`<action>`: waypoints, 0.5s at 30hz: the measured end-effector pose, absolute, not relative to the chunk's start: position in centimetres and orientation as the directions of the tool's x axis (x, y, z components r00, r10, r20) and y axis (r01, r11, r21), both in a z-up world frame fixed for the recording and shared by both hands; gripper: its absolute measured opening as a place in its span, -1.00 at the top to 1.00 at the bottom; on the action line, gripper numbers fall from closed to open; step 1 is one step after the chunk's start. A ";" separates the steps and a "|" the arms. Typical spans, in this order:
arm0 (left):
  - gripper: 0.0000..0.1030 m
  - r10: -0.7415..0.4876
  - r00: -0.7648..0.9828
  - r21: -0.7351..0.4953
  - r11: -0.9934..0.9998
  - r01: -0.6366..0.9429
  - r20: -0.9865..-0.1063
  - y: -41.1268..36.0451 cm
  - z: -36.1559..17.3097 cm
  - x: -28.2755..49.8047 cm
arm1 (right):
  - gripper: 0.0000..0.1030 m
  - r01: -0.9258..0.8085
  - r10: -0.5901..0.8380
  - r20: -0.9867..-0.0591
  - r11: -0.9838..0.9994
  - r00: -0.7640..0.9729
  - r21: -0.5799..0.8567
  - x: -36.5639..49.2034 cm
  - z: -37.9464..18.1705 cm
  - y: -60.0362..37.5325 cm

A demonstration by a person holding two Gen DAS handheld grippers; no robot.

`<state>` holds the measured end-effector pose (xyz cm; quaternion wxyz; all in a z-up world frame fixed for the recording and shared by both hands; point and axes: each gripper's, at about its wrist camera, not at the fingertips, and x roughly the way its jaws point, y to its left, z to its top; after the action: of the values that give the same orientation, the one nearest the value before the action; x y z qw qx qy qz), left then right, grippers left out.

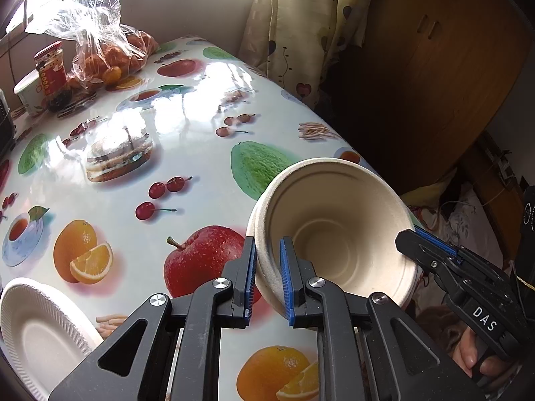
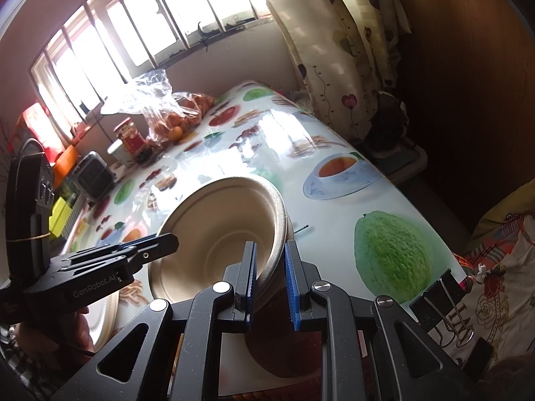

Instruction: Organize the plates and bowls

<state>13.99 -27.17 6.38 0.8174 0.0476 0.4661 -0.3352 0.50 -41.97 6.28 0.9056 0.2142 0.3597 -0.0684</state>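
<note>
A beige paper bowl (image 1: 334, 230) is held tilted above the table's near right edge. My left gripper (image 1: 267, 277) is shut on its left rim, one pad inside and one outside. My right gripper (image 2: 270, 277) is shut on the opposite rim of the same bowl (image 2: 220, 234). The right gripper also shows in the left wrist view (image 1: 424, 244), at the bowl's right rim. The left gripper shows in the right wrist view (image 2: 150, 244). A white paper plate (image 1: 36, 330) lies on the table at the near left.
The table (image 1: 187, 107) has a glossy fruit-print cloth. At its far end stand a bag of oranges (image 1: 107, 56), a red jar (image 1: 51, 73) and a white cup (image 1: 26, 92). A curtain (image 1: 301, 23) and wooden wardrobe (image 1: 434, 67) are to the right. Binder clips (image 2: 444, 304) grip the cloth edge.
</note>
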 end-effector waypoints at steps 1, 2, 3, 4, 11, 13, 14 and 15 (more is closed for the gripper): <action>0.68 -0.503 0.341 -0.233 0.770 0.594 -0.794 -27.2 6.4 14.0 | 0.67 0.278 0.030 -0.681 0.899 0.731 0.339 0.5 6.3 -41.9; 0.67 -0.502 0.342 -0.231 0.770 0.594 -0.794 -27.2 6.4 14.0 | 0.67 0.278 0.030 -0.681 0.899 0.731 0.338 0.5 6.3 -41.9; 0.66 -0.502 0.342 -0.230 0.770 0.595 -0.794 -27.3 6.4 13.9 | 0.67 0.279 0.030 -0.681 0.899 0.731 0.339 0.5 6.3 -41.9; 0.61 -0.501 0.343 -0.229 0.770 0.596 -0.794 -27.3 6.4 13.9 | 0.67 0.279 0.031 -0.681 0.898 0.732 0.340 0.5 6.3 -42.0; 0.49 -0.496 0.341 -0.226 0.773 0.593 -0.798 -27.2 6.2 13.9 | 0.67 0.280 0.029 -0.682 0.899 0.730 0.338 0.5 6.2 -42.0; 0.49 -0.496 0.342 -0.226 0.773 0.593 -0.799 -27.3 6.2 13.9 | 0.67 0.279 0.030 -0.682 0.899 0.731 0.338 0.5 6.3 -42.0; 0.49 -0.496 0.342 -0.226 0.773 0.593 -0.798 -27.3 6.2 13.9 | 0.67 0.279 0.030 -0.682 0.899 0.731 0.338 0.5 6.2 -42.0; 0.49 -0.496 0.341 -0.226 0.773 0.593 -0.799 -27.3 6.1 13.9 | 0.67 0.280 0.029 -0.682 0.899 0.730 0.338 0.5 6.2 -42.1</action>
<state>13.95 -27.27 6.15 0.8172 0.0520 0.4675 -0.3330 0.54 -42.06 6.22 0.9051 0.2143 0.3606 -0.0691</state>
